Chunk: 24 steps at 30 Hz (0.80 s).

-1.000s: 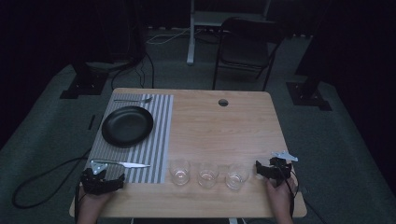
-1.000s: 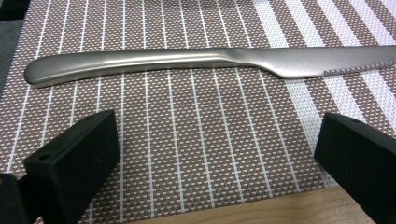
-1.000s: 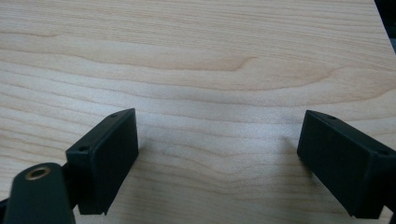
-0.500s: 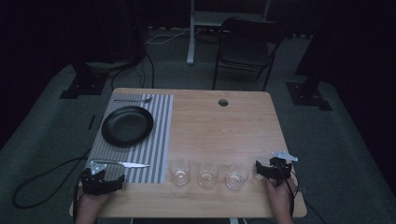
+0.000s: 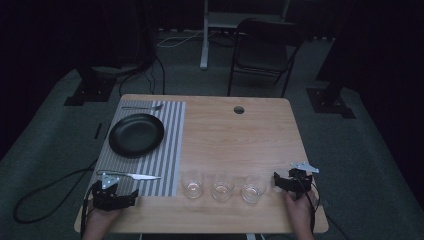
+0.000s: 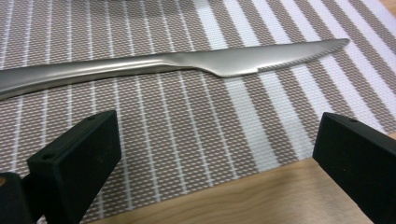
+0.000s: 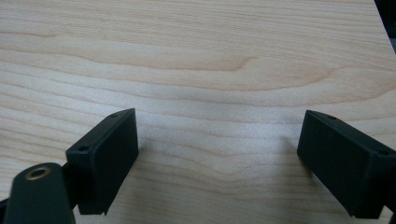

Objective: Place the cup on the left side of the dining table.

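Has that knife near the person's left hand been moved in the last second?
No. The knife lies in the same spot as before, across the near end of the striped placemat, just beyond the left gripper.

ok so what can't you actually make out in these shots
- Knife: handle end cut off by the left edge of the left gripper view.
- Three glasses: too small and dim in the high view to tell whether they hold anything.
- Utensil beyond the plate: too small to identify.

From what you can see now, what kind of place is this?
Probably a recording studio or lab, not a home: the wooden table with a striped placemat stands on grey carpet among dark stands, floor cables and a folding chair.
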Each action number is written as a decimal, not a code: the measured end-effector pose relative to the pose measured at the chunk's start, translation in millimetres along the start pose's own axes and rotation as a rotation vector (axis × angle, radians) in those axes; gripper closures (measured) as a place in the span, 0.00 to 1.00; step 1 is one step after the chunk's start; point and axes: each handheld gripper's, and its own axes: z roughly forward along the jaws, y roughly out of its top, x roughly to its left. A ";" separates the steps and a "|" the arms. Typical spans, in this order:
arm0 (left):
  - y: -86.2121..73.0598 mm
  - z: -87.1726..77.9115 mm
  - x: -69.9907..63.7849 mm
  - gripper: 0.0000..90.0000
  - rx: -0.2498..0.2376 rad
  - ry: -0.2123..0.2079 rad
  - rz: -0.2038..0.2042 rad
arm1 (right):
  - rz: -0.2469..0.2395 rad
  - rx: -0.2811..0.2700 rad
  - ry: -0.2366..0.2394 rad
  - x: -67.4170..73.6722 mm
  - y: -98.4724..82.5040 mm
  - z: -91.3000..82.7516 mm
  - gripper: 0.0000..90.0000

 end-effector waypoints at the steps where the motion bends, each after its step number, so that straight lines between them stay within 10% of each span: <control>1: 0.1 -0.5 -1.4 0.02 -0.004 0.002 0.002 | 0.000 0.000 0.000 0.0 0.0 0.0 0.13; 24: 5.3 0.0 -33.8 0.02 -0.004 -0.104 0.089 | 0.000 0.000 0.000 0.0 0.0 0.0 0.13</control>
